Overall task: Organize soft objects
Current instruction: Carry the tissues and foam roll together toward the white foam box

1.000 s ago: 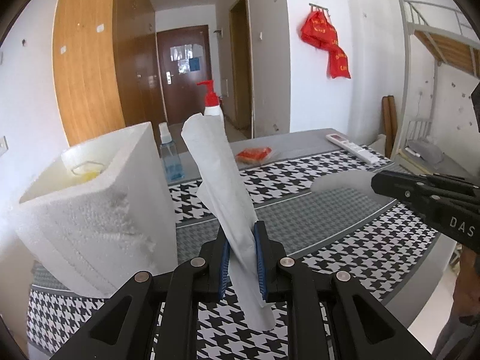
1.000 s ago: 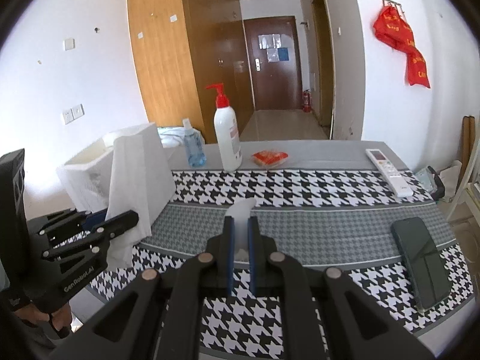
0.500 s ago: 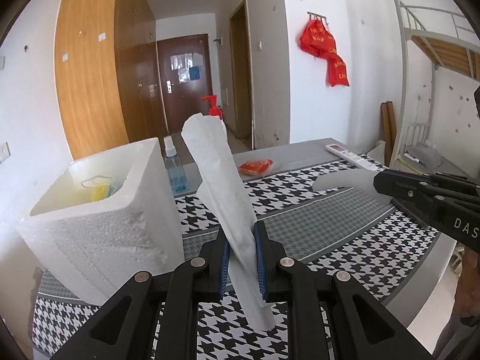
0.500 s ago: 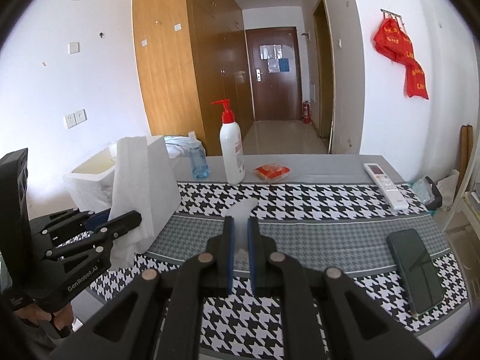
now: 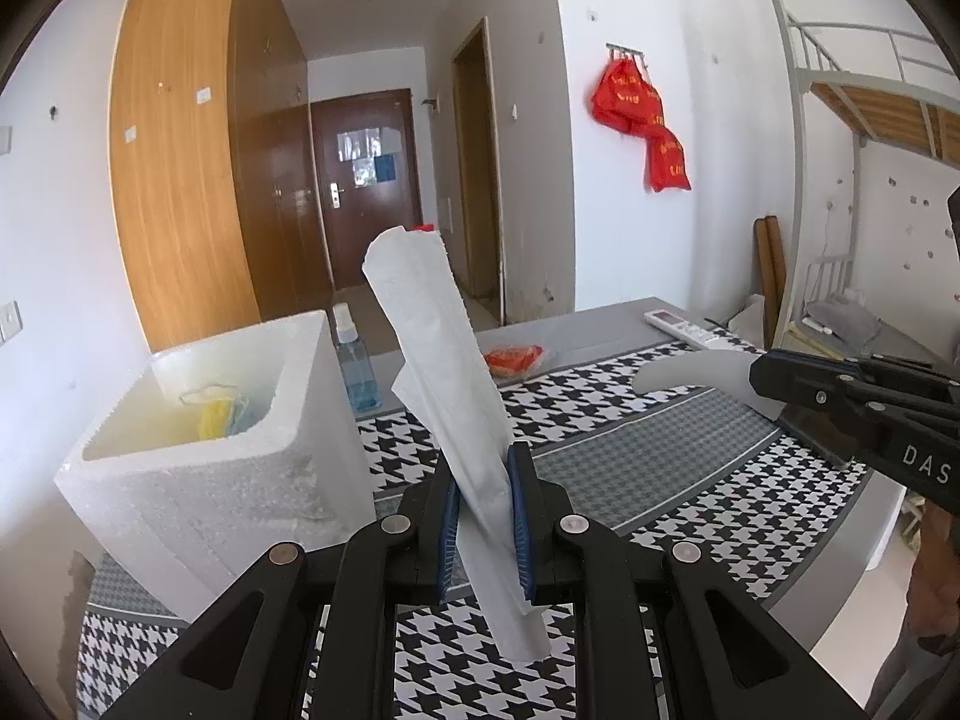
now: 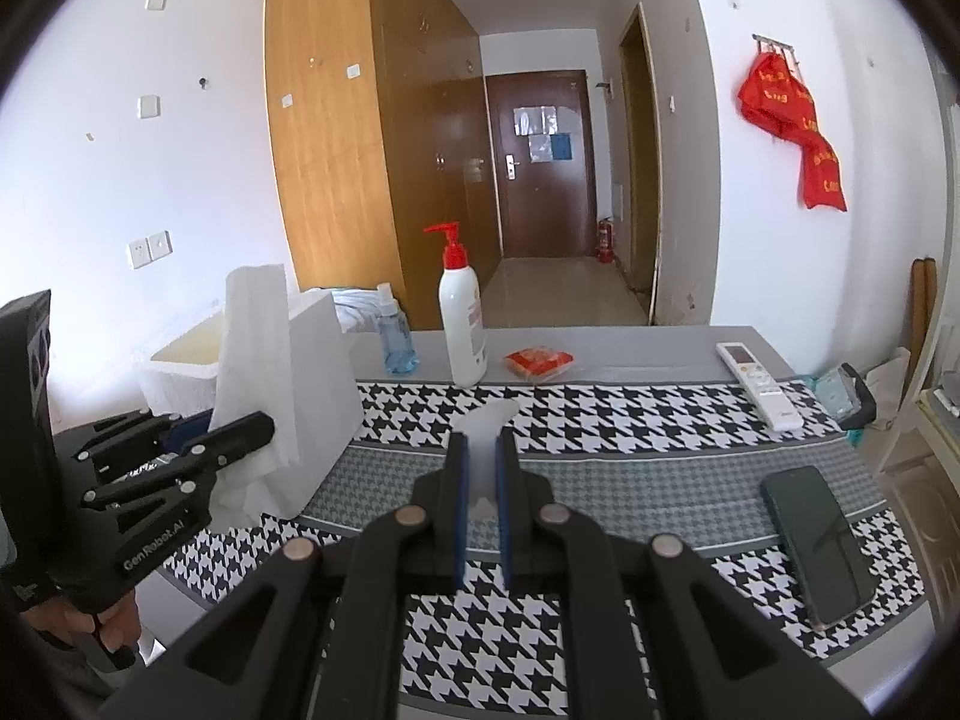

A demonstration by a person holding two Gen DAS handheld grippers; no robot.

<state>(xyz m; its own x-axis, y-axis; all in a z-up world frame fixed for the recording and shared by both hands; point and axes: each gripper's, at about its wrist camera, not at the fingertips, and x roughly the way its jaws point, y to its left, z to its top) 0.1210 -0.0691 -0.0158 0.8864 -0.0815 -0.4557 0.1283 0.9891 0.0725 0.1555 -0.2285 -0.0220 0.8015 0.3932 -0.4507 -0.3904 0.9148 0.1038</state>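
Left wrist view: left tongs [image 5: 485, 510] closed on a white paper towel [image 5: 447, 402], pinched low on its length, above the checked tabletop [image 5: 630, 480].
Towel axis: long axis runs from 5 o'clock at the lower end to 11 o'clock at the upper end; a short tail hangs below the pads, the longer part stands stiffly above them, tip tilted toward the foam box [image 5: 198, 456].
Foam box: open-topped, at 9 o'clock of the left tongs, holding yellow and pale soft items; the towel is near it but not over the opening.
Right wrist view: right tongs [image 6: 479, 489] nearly closed on a thin pale piece of tissue [image 6: 489, 420] that sticks out forward at 12 o'clock; what exactly it is cannot be told.
Cross view: the right tongs appear at 3 o'clock in the left view, apart from the towel.
Step in hand (judged): carrying two soft pieces toward the box.
Next move (judged): bring the towel over the rim at 9 o'clock, tip it down, then release inside.
Bystanders: pump bottle [image 6: 462, 324], remote [image 6: 757, 381], phone [image 6: 819, 543] left on the tabletop.
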